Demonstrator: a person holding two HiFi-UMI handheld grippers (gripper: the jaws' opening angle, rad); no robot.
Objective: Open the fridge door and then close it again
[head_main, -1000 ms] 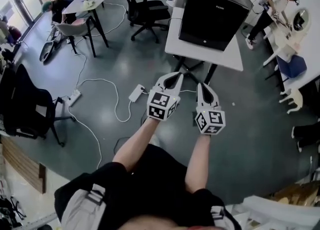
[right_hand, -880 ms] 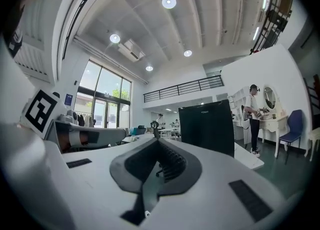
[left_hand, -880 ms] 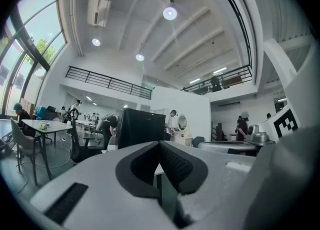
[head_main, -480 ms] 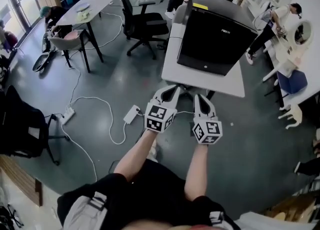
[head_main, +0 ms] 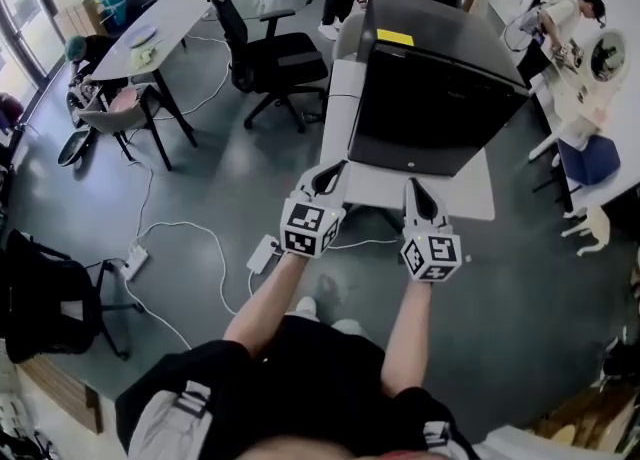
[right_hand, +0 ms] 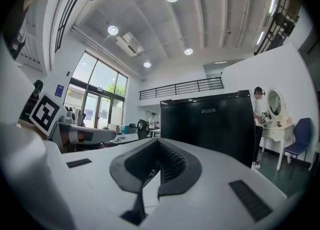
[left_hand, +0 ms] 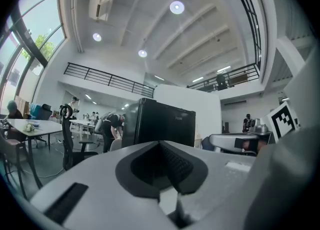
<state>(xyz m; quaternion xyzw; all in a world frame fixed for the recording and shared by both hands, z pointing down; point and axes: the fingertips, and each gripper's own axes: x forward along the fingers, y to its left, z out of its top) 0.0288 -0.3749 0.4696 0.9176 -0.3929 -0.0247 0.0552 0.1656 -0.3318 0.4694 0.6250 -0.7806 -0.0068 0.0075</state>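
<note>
A small black fridge (head_main: 430,98) stands on a white table (head_main: 470,200), door shut, its front facing me. In the head view my left gripper (head_main: 325,176) and right gripper (head_main: 420,193) are held side by side just short of the table's near edge, both shut and empty. The left gripper view shows the fridge (left_hand: 157,126) ahead beyond the shut left gripper (left_hand: 167,196). In the right gripper view the fridge door (right_hand: 210,126) fills the middle distance past the shut right gripper (right_hand: 150,184).
A black office chair (head_main: 265,53) stands left of the fridge table. A long table (head_main: 150,33) with chairs lies further left. A power strip (head_main: 262,253) and white cables (head_main: 190,233) trail on the floor. People work at the far end and at a white shelf (head_main: 590,78) on the right.
Both grippers have moved forward together toward the fridge table, which now lies much closer. Their jaws stayed shut.
</note>
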